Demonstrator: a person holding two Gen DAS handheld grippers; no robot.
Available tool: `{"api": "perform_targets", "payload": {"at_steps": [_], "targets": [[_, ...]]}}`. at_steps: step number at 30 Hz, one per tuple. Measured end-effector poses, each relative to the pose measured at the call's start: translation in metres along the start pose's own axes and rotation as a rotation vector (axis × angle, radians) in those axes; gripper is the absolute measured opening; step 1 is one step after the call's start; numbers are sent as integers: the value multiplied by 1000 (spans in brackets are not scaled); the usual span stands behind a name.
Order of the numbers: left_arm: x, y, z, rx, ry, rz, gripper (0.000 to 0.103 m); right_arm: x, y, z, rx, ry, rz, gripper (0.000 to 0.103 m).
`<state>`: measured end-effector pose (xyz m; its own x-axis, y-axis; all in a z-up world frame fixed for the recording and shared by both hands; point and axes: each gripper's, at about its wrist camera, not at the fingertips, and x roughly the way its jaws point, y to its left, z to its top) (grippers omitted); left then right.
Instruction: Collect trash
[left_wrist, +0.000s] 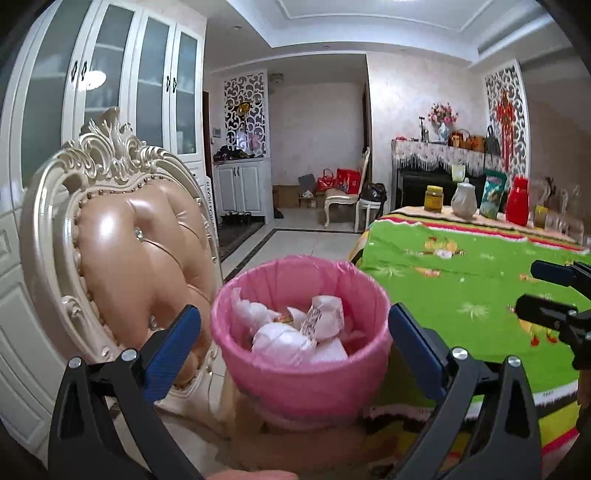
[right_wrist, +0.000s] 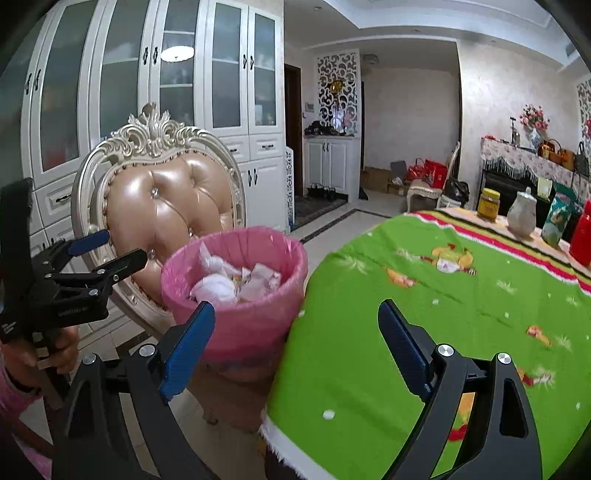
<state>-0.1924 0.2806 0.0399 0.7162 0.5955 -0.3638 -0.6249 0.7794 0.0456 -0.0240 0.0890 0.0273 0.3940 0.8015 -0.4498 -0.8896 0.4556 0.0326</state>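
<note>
the base of the round pink bin lined with a pink plastic bag (left_wrist: 301, 354) is blurred and partly covered by the gripper frame at the bottom of the left wrist view, so what it stands on cannot be made out clearly; it appears to rest on a tan seat. inside it, the crumpled white paper and wrappers (left_wrist: 295, 328) blur together and single pieces are hard to tell apart. in the left wrist view the left gripper (left_wrist: 295, 332) sits low in the frame, pointing straight at the bin, its blue-padded fingers (left_wrist: 173, 350) spread wide on either side of the bin with nothing between them. the right gripper (left_wrist: 546, 291) enters at the right edge of that frame, mostly cut off, over the bright green patterned tablecloth (left_wrist: 461, 280); its fingers stand apart and hold nothing. in the right wrist view the right gripper (right_wrist: 295, 343) aims at the line where the bin meets the cloth edge, jaws wide and empty, and the left gripper (right_wrist: 107, 251) shows at the left edge, held by a hand (right_wrist: 48, 354) that is only partly visible at the lower left. the bin lies centre-left there, just beside the table edge and in front of the ornate cream chair with a tufted tan leather back (right_wrist: 166, 199). a yellow-lidded jar (right_wrist: 488, 204), a white ceramic pitcher (right_wrist: 521, 218) and a red flask (right_wrist: 583, 240), the last cut off by the frame, stand at the upper right on the table.
</note>
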Motion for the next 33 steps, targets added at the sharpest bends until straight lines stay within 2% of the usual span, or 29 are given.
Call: {"api": "perform_targets", "payload": {"at_steps": [8,13,33], "targets": [[-7,-14,-23,-1,20,-7,98,8,-6,-14,4,37,-33,85],[-4,-13,-35,-12,50,-16,98,15,0,-16,-12,49,-16,85],[-6,-5,-39,-16,58,-16,98,26,16,-20,-47,66,-14,85]]}}
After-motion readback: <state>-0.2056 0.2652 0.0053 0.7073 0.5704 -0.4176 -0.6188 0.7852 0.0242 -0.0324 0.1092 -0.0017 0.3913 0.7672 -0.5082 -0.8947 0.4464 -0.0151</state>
